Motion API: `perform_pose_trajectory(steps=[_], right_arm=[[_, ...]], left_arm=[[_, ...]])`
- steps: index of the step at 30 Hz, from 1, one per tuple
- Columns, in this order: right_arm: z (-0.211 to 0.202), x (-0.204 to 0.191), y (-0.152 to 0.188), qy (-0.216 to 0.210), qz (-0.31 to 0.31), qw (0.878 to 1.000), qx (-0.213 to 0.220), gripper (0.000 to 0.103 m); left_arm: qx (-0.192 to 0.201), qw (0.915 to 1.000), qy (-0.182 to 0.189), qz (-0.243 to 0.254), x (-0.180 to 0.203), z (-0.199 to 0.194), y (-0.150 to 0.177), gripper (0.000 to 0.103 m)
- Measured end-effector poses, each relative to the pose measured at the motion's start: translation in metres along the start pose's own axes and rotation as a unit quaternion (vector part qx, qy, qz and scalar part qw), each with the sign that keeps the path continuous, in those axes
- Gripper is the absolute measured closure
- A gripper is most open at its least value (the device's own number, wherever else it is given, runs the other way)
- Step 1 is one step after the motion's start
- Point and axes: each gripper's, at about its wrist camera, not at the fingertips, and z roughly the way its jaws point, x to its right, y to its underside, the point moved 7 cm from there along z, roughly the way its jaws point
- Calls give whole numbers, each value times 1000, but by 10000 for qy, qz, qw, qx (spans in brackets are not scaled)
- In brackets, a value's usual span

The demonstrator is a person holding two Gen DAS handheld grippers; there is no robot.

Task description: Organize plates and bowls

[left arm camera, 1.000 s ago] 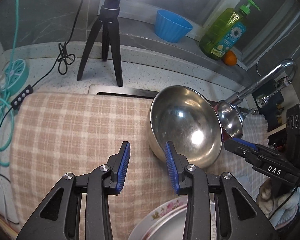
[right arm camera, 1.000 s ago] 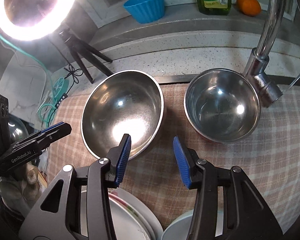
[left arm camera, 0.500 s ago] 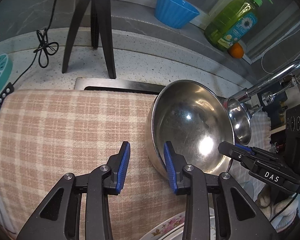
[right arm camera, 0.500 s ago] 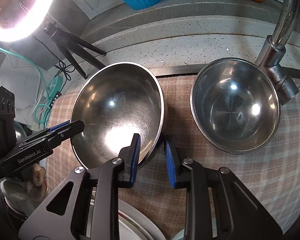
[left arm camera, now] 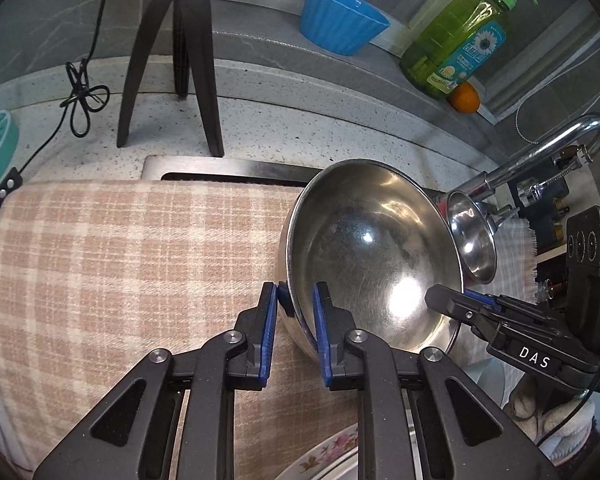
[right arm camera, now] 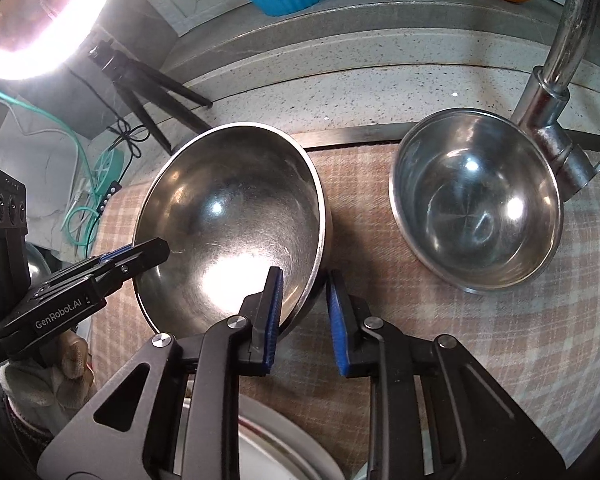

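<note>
On the checked cloth [left arm camera: 120,264], both tools now nearer, straddling the big steel bowl's [left arm camera: 364,248] rim: left tool [left arm camera: 296,312] closing, right tool [right arm camera: 302,296] clamped.

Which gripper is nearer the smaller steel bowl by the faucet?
Right. The right gripper straddles the large bowl's rim facing the smaller bowl; the left gripper straddles the opposite rim.

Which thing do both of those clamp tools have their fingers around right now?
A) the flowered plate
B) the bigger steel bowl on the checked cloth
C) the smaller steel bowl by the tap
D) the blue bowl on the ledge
B: the left gripper and the right gripper each straddle the rim of the bigger steel bowl, one finger inside and one outside; the left jaws are closing.
</note>
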Motion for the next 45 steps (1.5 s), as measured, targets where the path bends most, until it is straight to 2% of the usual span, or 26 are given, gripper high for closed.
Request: perform_pose_trajectory(steps=[13,26,33,45], right_arm=[[-9,-52,22,-229,-446,9987,-3,80],[7,-124,66,-519,-1110,9919,-350,80],[19,-147,86,-595,-1383,9871,-539,80],[22,-170,124,-814,-1541,9813,-815,80]], left_arm=[[239,9993,-108,-268,-33,-41,28,87],[378,9960,-428,-683,-85,-86,81,87],[449,9933,-666,-829,-105,-104,104,87],[493,9897,-651,-1175,-121,-122,148,86]])
